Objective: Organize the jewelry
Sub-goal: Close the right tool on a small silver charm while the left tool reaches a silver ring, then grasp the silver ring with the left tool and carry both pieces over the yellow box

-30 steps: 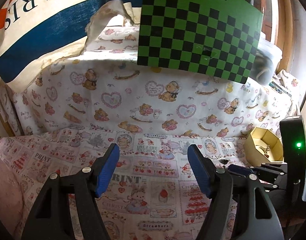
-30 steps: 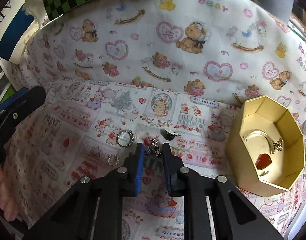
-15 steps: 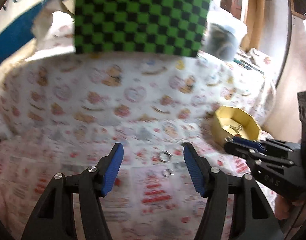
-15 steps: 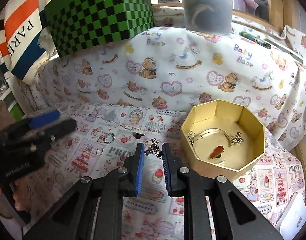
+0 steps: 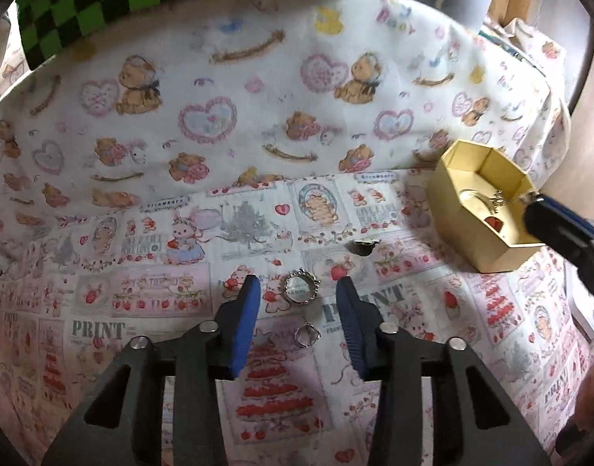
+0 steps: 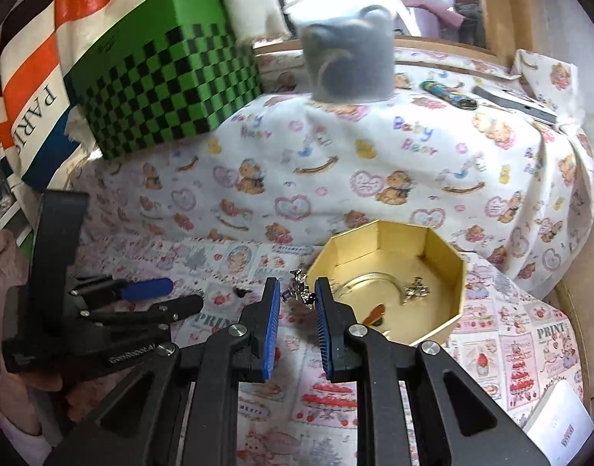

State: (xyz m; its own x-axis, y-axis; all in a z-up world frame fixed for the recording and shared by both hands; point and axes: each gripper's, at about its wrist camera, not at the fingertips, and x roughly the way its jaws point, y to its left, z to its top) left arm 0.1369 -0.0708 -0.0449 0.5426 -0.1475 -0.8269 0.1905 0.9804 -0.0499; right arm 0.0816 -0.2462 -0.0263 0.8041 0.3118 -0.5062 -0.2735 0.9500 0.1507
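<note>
The left tool (image 5: 297, 303) is wide open and holds nothing. A small ring (image 5: 307, 335) lies on the tabletop (image 5: 141, 310) between its fingers, a larger ring (image 5: 302, 291) just past it at the tips. The right tool (image 6: 296, 303) is open a little; whether it grips the charm (image 6: 299, 291) at its tips I cannot tell. The gold box (image 6: 390, 283), ahead and to its right, holds more jewelry.
</note>
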